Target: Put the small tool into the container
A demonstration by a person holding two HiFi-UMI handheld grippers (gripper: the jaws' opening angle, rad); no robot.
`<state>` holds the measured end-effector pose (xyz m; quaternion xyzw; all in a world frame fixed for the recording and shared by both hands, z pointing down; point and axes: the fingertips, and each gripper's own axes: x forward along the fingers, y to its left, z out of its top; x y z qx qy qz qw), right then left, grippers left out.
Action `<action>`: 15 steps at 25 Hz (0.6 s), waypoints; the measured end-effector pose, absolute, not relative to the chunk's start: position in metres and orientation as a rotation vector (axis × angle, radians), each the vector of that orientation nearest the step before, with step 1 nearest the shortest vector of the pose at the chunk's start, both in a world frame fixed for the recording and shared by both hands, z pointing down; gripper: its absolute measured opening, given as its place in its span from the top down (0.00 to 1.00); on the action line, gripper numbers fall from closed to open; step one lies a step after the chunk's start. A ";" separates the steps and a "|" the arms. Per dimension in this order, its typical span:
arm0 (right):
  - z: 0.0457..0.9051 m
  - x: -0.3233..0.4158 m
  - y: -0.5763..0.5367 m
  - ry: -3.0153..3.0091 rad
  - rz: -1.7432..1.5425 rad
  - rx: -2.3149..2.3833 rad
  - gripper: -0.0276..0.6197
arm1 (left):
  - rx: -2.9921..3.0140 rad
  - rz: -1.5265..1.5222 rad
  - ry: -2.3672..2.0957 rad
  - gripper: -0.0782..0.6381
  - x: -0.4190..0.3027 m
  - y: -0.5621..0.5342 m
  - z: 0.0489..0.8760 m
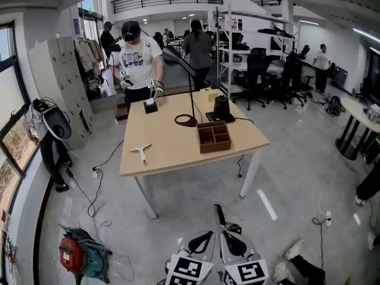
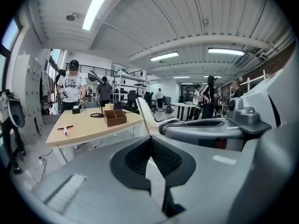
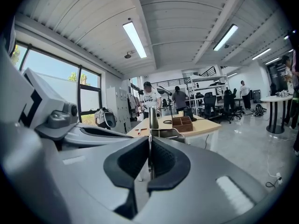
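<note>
The small tool (image 1: pixel 141 152), a white T-shaped piece with a reddish handle, lies on the wooden table (image 1: pixel 172 153) near its front left corner. It also shows small in both gripper views, tool (image 2: pixel 65 129) and tool (image 3: pixel 138 131). The container (image 1: pixel 214 136), a brown wooden box with compartments, stands near the table's front right; container (image 2: pixel 115 117), container (image 3: pixel 182 122). My left gripper (image 1: pixel 203 237) and right gripper (image 1: pixel 221 214) hang low over the floor, well short of the table. Both are shut and hold nothing: left gripper (image 2: pixel 139 102), right gripper (image 3: pixel 153 112).
A person (image 1: pixel 138 58) stands at the table's far side beside a small black box (image 1: pixel 151 106). A black desk lamp (image 1: pixel 178 58), a black device (image 1: pixel 221 108) and a cardboard box (image 1: pixel 209 94) sit on the table. A red and green machine (image 1: pixel 80 257) and cables lie on the floor.
</note>
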<state>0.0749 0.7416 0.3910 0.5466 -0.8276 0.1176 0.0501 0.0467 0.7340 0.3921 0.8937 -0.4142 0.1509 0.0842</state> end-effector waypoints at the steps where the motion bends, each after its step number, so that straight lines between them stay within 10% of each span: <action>1: 0.389 0.087 0.742 -2.522 0.357 1.662 0.95 | 2.666 0.453 -1.238 0.88 0.059 0.734 0.390; 15: 0.389 0.170 0.641 -2.548 0.325 1.630 0.95 | 2.646 0.458 -1.269 0.88 0.138 0.637 0.395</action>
